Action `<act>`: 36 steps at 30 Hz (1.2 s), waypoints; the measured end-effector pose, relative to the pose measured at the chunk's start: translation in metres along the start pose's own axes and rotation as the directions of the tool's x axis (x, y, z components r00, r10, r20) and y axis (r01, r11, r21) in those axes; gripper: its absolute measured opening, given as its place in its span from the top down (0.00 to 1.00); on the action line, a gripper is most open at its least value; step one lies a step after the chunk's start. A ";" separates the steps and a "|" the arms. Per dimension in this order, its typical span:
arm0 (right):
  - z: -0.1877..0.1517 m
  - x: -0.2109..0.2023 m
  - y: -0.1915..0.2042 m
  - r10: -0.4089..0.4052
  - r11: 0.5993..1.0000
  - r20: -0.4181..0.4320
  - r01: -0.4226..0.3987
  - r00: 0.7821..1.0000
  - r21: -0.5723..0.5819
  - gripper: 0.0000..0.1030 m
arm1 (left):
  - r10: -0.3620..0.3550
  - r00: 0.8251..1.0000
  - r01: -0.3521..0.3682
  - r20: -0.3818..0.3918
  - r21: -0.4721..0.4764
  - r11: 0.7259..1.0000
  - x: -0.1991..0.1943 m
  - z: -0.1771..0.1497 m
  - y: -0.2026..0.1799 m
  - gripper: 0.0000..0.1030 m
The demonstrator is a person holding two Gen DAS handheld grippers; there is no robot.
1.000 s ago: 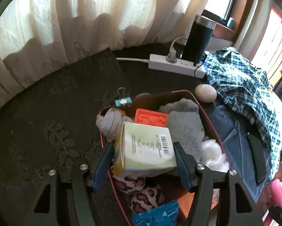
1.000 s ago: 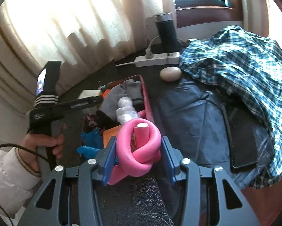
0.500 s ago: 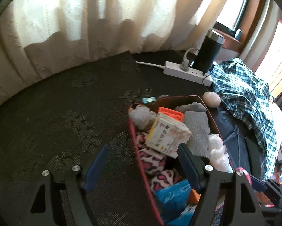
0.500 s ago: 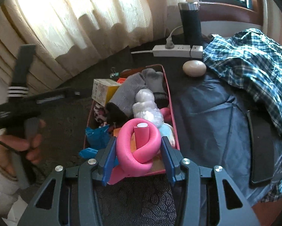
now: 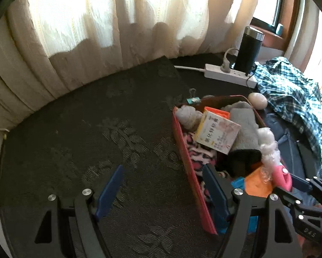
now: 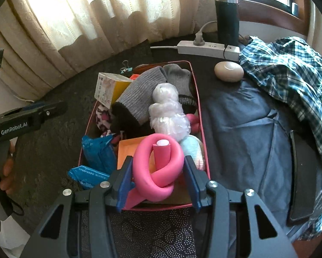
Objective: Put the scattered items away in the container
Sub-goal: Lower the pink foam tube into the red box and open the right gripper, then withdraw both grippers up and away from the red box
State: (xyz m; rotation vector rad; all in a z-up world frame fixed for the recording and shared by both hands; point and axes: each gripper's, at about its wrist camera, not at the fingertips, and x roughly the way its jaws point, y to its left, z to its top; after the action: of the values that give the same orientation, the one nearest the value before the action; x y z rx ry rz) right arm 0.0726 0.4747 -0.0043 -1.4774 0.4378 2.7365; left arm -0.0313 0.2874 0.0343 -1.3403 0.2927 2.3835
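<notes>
A red container [image 6: 200, 129] [image 5: 183, 144] on a dark patterned cloth holds several items: a yellow-white box [image 5: 216, 133] [image 6: 109, 87], grey socks [image 6: 143, 92], a clear plastic bundle [image 6: 167, 111] and blue packets [image 6: 96, 152]. My right gripper [image 6: 157, 172] is shut on a knotted pink foam roller [image 6: 158, 167], held over the container's near end. My left gripper [image 5: 163, 185] is open and empty, over the cloth at the container's left wall; it shows in the right wrist view [image 6: 27, 118].
A beige oval object [image 6: 228, 71], a white power strip [image 6: 208, 48] and a black tumbler [image 6: 227, 19] lie beyond the container. A plaid shirt [image 6: 289, 71] and a dark phone [image 6: 300, 176] lie on grey-blue cloth to the right. A binder clip [image 5: 193, 99] sits at the far rim. Curtains hang behind.
My left gripper let go of the yellow-white box into the container, opened and pulled back to the left. My right gripper moved over the container's near end with the pink roller.
</notes>
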 end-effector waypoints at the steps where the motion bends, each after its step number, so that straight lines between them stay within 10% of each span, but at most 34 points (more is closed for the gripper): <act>1: 0.000 0.000 -0.001 0.007 1.000 -0.003 -0.007 1.000 0.004 0.48 | -0.015 1.000 0.015 -0.006 -0.005 1.000 0.000 -0.001 0.000 0.25; 9: -0.001 -0.022 -0.013 0.023 0.999 0.020 -0.024 1.000 0.040 0.24 | -0.071 0.997 0.071 -0.038 0.019 0.997 -0.006 -0.011 -0.016 0.25; 36: -0.034 -0.045 -0.004 -0.039 0.999 -0.116 0.036 0.992 -0.031 0.17 | -0.100 0.988 0.104 -0.115 0.030 0.994 -0.022 -0.034 -0.055 0.11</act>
State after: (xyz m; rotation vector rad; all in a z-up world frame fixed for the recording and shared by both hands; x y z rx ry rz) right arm 0.1258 0.4767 0.0142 -1.6412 0.3690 2.6491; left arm 0.0293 0.3195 0.0359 -1.4419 0.2894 2.2123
